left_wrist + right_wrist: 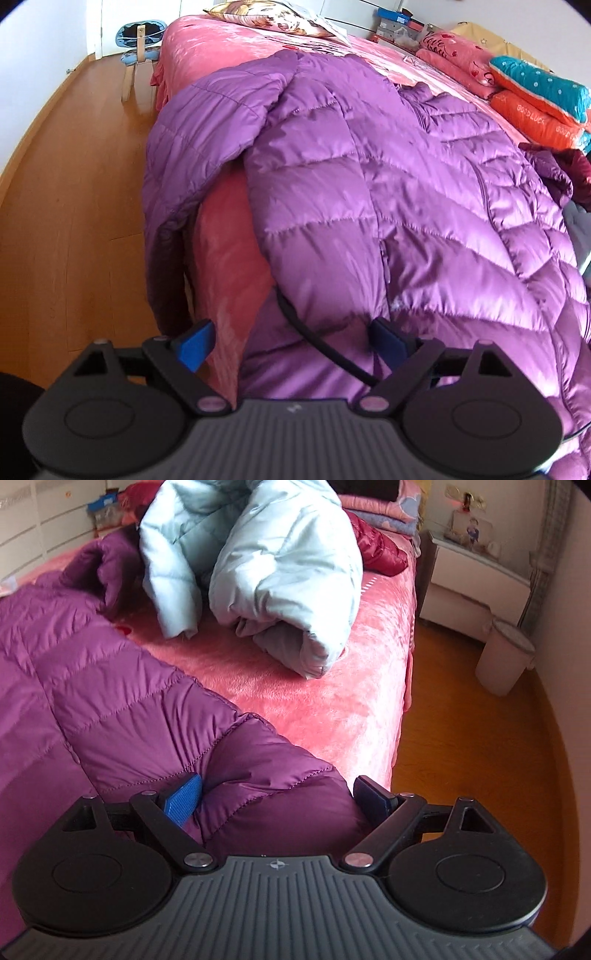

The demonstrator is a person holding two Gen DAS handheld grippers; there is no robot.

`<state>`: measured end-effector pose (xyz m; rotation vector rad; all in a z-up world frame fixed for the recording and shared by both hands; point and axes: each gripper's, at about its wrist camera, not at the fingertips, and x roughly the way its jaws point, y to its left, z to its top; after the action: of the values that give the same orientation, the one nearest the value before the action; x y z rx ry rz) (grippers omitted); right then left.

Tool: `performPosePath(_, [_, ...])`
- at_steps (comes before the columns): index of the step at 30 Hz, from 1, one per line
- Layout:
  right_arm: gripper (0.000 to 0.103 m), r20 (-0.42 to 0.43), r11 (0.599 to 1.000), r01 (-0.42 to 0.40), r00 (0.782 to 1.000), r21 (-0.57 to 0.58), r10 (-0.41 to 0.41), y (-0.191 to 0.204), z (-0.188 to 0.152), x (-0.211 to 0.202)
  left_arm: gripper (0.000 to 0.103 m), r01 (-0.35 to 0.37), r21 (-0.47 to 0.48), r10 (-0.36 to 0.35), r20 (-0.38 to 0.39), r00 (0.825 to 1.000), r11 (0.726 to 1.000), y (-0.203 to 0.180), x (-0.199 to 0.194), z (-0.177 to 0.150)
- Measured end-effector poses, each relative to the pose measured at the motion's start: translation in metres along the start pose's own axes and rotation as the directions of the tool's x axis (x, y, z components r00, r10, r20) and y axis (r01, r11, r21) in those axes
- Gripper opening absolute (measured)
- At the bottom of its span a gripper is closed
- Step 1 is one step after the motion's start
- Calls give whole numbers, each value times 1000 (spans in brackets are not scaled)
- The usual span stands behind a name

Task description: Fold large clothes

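Purple jacket (pixel 388 192) runs lengthwise up the bed (pixel 314 701), hem at the near edge. Left gripper (pixel 291 341) and right gripper (pixel 277 794) both straddle that hem, jaws open, nothing pinched yet.

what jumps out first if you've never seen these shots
A big purple puffer jacket sprawls over the pink bed, one sleeve hanging off the edge toward the wooden floor. Behind it, by the right wrist view, sits a crumpled pale blue jacket, with bright folded bedding stacked further back.

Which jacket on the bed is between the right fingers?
The purple jacket: its hem corner sits between the open right gripper. The pale blue jacket and dark red jacket lie farther back.
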<state>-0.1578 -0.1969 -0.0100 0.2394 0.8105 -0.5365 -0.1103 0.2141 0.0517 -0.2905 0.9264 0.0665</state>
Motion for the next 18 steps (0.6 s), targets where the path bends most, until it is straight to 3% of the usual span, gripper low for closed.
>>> performPosePath(6, [103, 0, 995, -42, 999, 88, 43, -13, 5, -7, 84, -10, 5, 10, 16, 1000, 1000, -2, -17, 7])
performPosePath(11, [103, 120, 991, -67, 991, 113, 53, -20, 14, -31, 83, -36, 146, 14, 149, 989, 989, -22, -63, 17])
performPosePath(18, [103, 315, 969, -212, 935, 124, 165, -18, 26, -57, 86, -40, 277, -43, 288, 957, 960, -54, -99, 41])
